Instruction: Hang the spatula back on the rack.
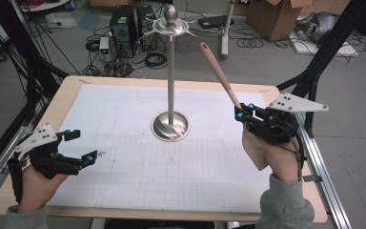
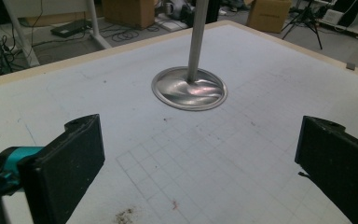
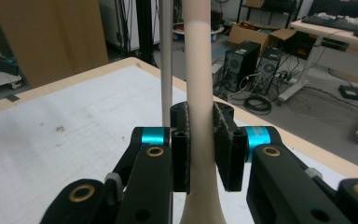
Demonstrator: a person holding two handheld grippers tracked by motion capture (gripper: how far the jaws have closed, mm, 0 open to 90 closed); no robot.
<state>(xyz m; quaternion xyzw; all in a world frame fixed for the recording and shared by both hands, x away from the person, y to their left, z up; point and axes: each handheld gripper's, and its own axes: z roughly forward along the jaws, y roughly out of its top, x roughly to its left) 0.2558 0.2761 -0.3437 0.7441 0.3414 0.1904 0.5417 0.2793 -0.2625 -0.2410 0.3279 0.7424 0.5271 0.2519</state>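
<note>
At the right edge of the table (image 1: 124,82), your right gripper (image 1: 242,112) has its jaws closed on the handle of a beige spatula (image 1: 221,76), pads pressing both sides. The spatula is off the surface, handle slanting up toward the metal stand (image 1: 171,71), blade beside your hand. Your left gripper (image 1: 82,146) hovers at the left edge, jaws spread wide with nothing between them, facing the stand's base.
</note>
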